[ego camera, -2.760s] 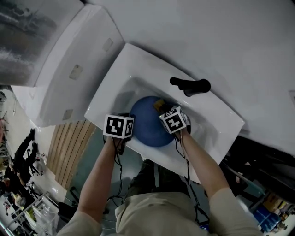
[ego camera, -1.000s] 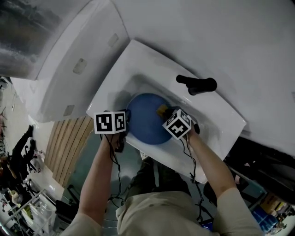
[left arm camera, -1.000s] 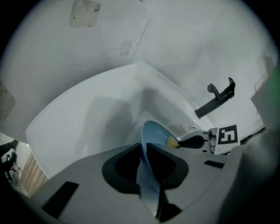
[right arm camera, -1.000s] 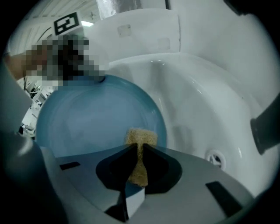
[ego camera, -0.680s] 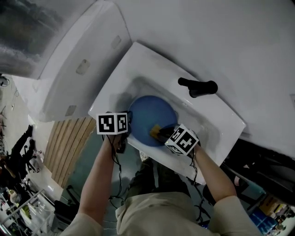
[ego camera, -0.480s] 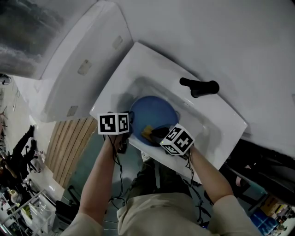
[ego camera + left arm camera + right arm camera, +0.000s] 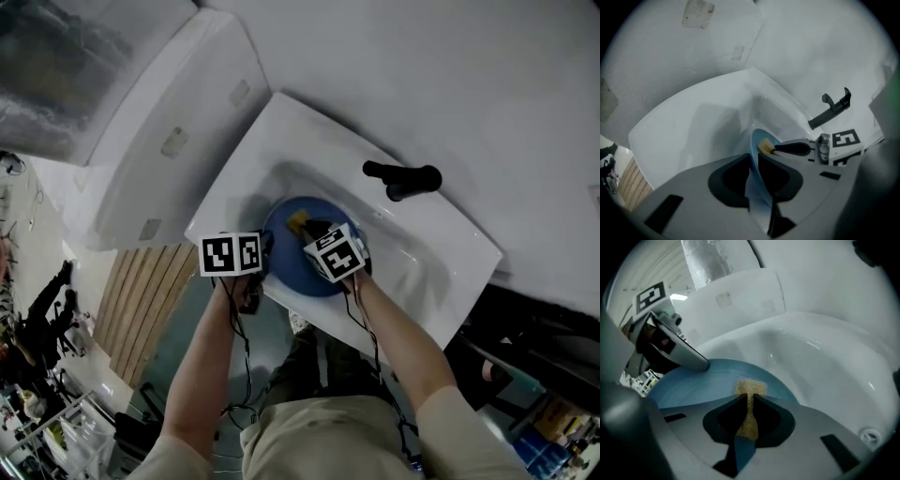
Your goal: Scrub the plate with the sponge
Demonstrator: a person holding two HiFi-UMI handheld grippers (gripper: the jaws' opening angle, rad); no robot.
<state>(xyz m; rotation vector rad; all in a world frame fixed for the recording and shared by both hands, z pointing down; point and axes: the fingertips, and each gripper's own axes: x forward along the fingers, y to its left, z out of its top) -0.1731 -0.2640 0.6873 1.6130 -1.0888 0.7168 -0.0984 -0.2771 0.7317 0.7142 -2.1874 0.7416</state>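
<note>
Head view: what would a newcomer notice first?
A blue plate sits in the white sink, its rim between the left tongs, whose jaws have just been easing open. The right tongs hold a yellow sponge to the plate's face; a black faucet sits behind.

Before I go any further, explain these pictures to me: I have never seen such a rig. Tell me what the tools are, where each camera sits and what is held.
There is no robot here. A person holds a two-jaw gripper in each hand, and the marker cubes are part of the grippers. The head view looks down from the person's head onto a white sink with a black tap. The other two views ride on the grippers and look along their jaws. The left gripper is clamped on the rim of a blue plate in the basin. Its jaws have just opened slightly, with the rim between them. The right gripper pinches a yellow sponge and holds it at the plate's face.
</note>
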